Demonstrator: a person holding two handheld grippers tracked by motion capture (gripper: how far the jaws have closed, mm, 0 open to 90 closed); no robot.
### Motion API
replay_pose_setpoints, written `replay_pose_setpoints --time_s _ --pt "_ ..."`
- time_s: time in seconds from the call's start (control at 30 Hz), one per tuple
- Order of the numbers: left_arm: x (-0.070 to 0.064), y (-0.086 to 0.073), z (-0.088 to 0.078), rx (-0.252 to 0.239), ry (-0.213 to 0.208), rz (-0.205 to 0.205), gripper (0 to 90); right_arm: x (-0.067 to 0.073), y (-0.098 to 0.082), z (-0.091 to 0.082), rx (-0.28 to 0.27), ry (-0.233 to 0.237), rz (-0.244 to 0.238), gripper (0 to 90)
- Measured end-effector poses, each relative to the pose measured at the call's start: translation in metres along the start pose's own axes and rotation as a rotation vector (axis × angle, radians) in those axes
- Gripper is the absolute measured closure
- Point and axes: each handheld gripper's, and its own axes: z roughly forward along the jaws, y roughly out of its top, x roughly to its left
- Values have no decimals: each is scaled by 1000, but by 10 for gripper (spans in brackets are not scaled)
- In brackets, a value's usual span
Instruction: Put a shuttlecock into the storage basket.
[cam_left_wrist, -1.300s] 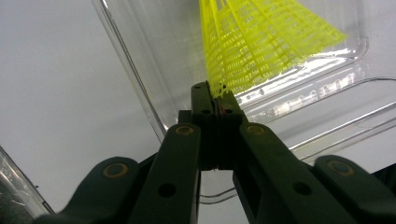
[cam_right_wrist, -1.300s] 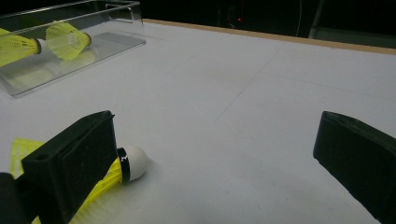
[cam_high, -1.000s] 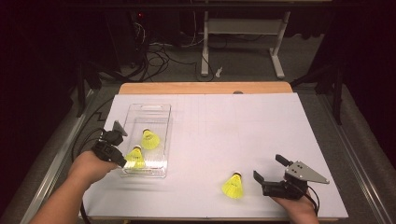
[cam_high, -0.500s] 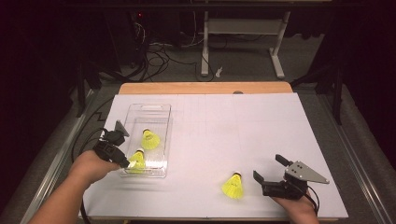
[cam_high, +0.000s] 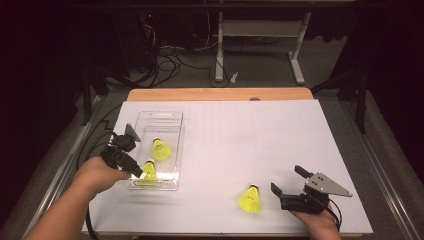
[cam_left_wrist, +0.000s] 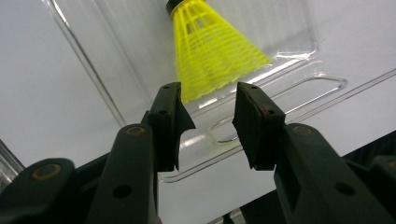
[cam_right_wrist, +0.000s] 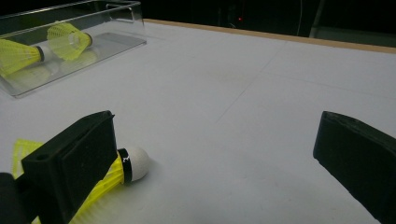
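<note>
A clear plastic tray (cam_high: 170, 119) stands at the table's left with two yellow shuttlecocks in it, one mid-tray (cam_high: 161, 149) and one at the near end (cam_high: 148, 172). My left gripper (cam_high: 136, 170) hovers at the tray's near end. In the left gripper view its jaws (cam_left_wrist: 208, 93) have just been opening. The near shuttlecock (cam_left_wrist: 210, 51) lies just beyond the tips, untouched by the pads. My right gripper (cam_high: 286, 179) rests wide open at the front right. A third shuttlecock (cam_high: 250, 199) lies on the table just left of it, with its white cork (cam_right_wrist: 135, 163) beside the left jaw.
White paper (cam_high: 260, 135) covers the table, and a wooden edge (cam_high: 220, 94) shows at the far side. From the right gripper view the tray (cam_right_wrist: 112, 44) sits far off at the upper left. Cables and a desk frame lie on the floor beyond the table.
The left gripper's jaws have parted and let go of the near shuttlecock, which now lies in the tray. The right gripper and the third shuttlecock have not moved.
</note>
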Motion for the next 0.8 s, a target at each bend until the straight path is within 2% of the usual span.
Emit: replay_pose_setpoints --time_s 0.17,0.53,0.7,0.8 --pt "-7 6 -3 -3 13 5 553 0 0 -1 0 1 4 2" --pt "-14 14 -12 -11 12 13 415 -1 1 -3 -8 0 4 2" --pt "-18 17 -16 -27 18 16 333 1 1 -3 -10 8 2 3" --pt "-20 19 -15 -20 17 17 270 4 2 -4 -17 15 5 6"
